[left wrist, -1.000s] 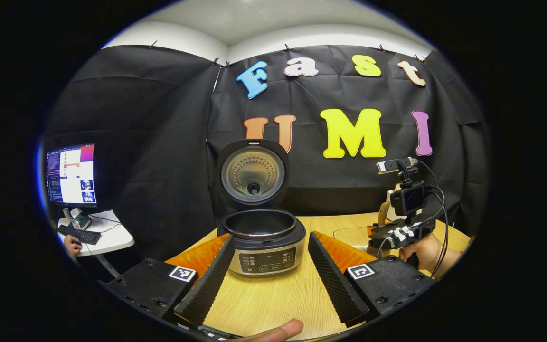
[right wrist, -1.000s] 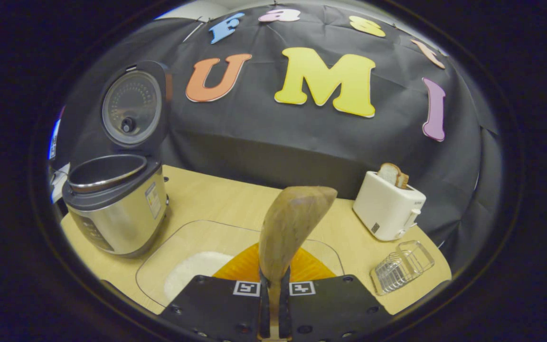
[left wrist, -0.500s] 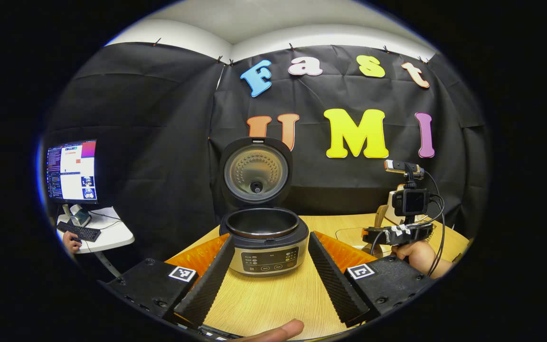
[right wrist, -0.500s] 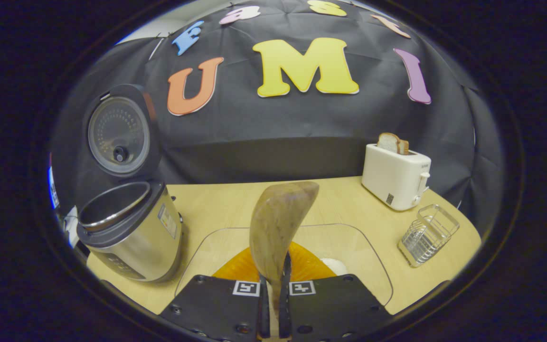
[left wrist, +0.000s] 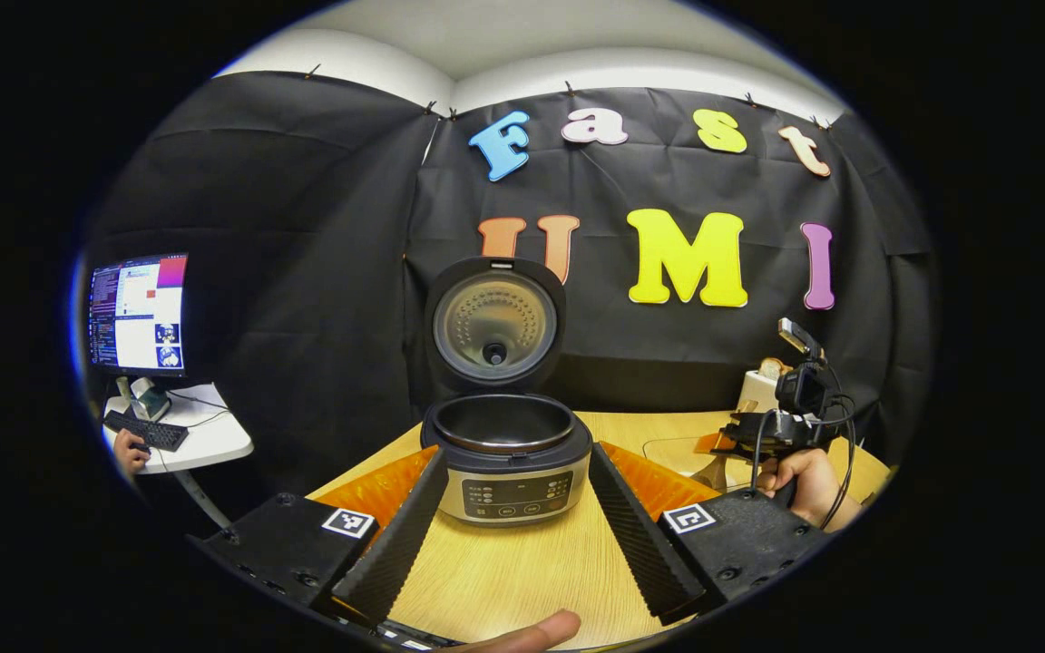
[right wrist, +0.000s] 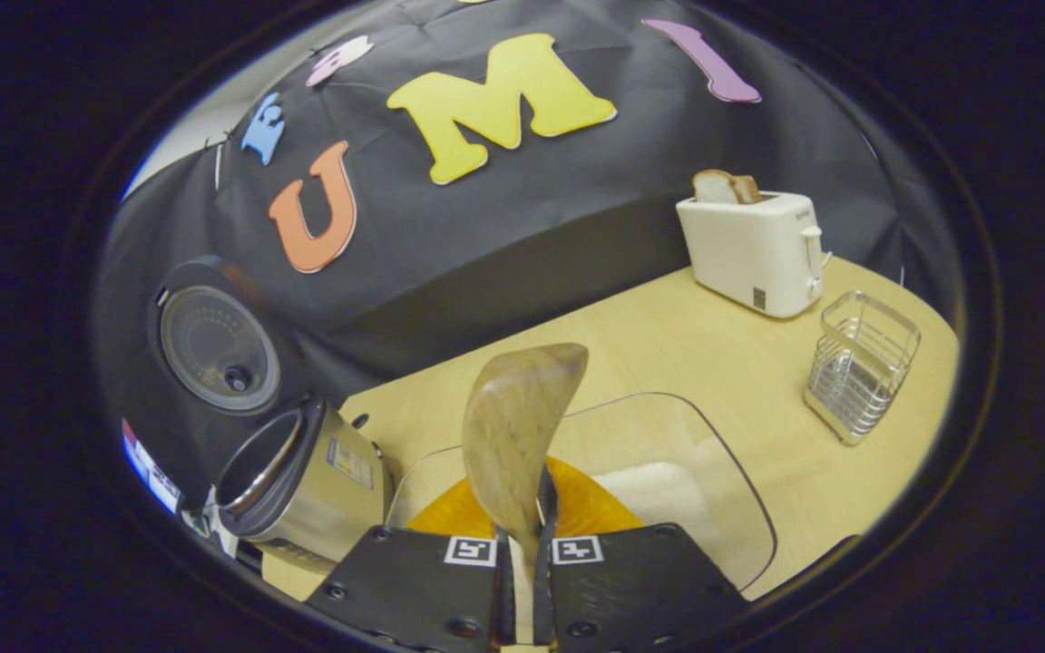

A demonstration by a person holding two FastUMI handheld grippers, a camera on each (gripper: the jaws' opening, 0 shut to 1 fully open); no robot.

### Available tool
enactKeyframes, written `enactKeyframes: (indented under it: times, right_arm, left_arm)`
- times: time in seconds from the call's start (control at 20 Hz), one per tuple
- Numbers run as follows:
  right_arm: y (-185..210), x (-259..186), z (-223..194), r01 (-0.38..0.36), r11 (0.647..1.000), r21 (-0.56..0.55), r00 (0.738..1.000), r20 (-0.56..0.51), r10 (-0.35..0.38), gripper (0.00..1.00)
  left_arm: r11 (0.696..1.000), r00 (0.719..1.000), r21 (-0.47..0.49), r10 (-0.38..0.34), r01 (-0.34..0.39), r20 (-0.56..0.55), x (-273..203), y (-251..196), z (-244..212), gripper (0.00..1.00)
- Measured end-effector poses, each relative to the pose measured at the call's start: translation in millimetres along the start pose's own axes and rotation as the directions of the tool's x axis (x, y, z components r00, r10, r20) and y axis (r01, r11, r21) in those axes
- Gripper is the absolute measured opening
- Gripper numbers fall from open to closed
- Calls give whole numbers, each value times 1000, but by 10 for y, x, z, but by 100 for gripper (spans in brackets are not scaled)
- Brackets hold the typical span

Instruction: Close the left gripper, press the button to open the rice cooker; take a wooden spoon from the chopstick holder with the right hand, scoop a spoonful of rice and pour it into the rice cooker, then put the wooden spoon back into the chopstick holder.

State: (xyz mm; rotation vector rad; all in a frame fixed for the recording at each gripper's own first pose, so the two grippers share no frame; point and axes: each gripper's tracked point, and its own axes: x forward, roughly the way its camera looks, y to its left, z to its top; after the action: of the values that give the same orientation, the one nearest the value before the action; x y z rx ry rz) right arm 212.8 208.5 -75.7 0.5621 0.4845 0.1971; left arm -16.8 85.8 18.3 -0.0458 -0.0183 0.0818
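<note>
We hold two grippers over a pale wooden table [left wrist: 522,580] that runs back to the booth's black cloth wall. The table's far edge meets the cloth; its right edge curves away just past a wire chopstick holder [right wrist: 860,365].

In the left gripper view, the rice cooker [left wrist: 506,453] stands on the table straight ahead, its lid [left wrist: 493,322] upright and open, the dark inner pot showing. Our left gripper [left wrist: 513,517] has its jaws spread wide, one finger on each side of the cooker's base, touching nothing — bare table lies between them. A fingertip [left wrist: 532,630] shows at the bottom edge.

In the right gripper view, our right gripper [right wrist: 522,544] is rolled to one side, so the table appears tilted. Its fingers are clamped tightly on the handle of the wooden spoon [right wrist: 515,426], whose bowl rises above them over a clear tray [right wrist: 740,508]. A heap of white rice [right wrist: 659,490] lies in the tray, just right of the spoon. The cooker sits to the tray's left, near it.

A white toaster [right wrist: 754,249] with bread in it stands at the back, near the chopstick holder.

Far left, beyond the table, a lit monitor [left wrist: 137,313] and keyboard [left wrist: 146,431] sit on a small white side table [left wrist: 205,444].
</note>
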Motion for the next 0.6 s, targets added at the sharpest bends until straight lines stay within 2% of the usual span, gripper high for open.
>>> enactKeyframes:
  times: [0.25, 0.4, 0.6]
  right_arm:
    - [-30, 39, 14, -63, 988, 139, 997, -28, 68, 7]
    - [-95, 52, 19, -85, 966, 244, 995, -36, 97, 8]
    - [-146, 73, 39, -110, 937, 331, 992, -27, 126, 7]
  left_arm:
    - [1000, 1000, 15, -4, 4, -3, 9, -64, -22, 99]
    - [1000, 1000, 26, -11, 11, -8, 18, -98, -44, 99]
    - [1000, 1000, 18, 7, -6, -15, 37, -22, -64, 99]
